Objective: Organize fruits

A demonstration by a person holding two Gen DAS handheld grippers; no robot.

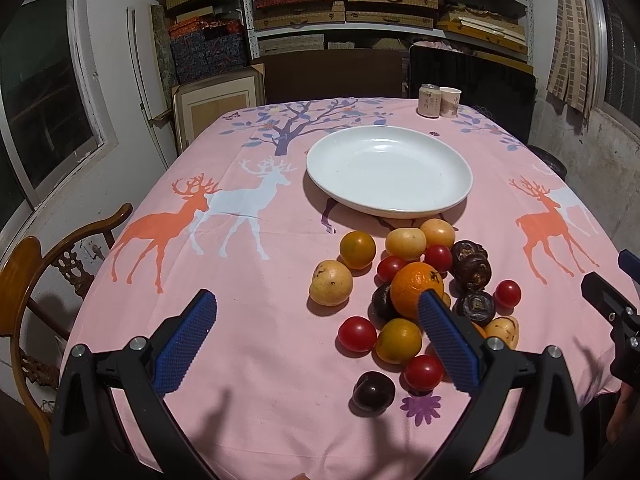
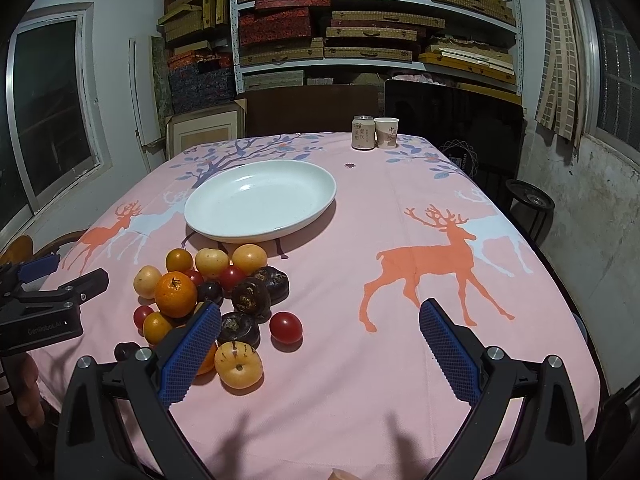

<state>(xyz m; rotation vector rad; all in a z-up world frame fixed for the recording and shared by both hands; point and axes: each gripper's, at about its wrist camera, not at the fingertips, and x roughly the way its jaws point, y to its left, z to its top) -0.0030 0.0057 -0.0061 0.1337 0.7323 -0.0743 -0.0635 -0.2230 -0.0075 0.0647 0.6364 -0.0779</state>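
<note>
An empty white plate (image 1: pixel 390 170) (image 2: pixel 260 200) sits mid-table. In front of it lies a loose pile of fruit: an orange (image 1: pixel 416 286) (image 2: pixel 175 294), yellow fruits (image 1: pixel 331 282) (image 2: pixel 238 364), red cherry tomatoes (image 1: pixel 357 333) (image 2: pixel 285 326), dark brown water chestnuts (image 1: pixel 472 268) (image 2: pixel 251 295) and a dark plum (image 1: pixel 373 392). My left gripper (image 1: pixel 316 344) is open and empty above the table, left of the pile. My right gripper (image 2: pixel 320 352) is open and empty, right of the pile. Each gripper shows at the edge of the other's view (image 1: pixel 608 300) (image 2: pixel 52 288).
A pink deer-print tablecloth (image 1: pixel 240 240) (image 2: pixel 420 264) covers the table. A can (image 1: pixel 429 100) (image 2: pixel 363 133) and a paper cup (image 1: pixel 450 101) (image 2: pixel 386 132) stand at the far edge. A wooden chair (image 1: pixel 36 280) is at the left. Shelves of boxes (image 2: pixel 360 28) line the back wall.
</note>
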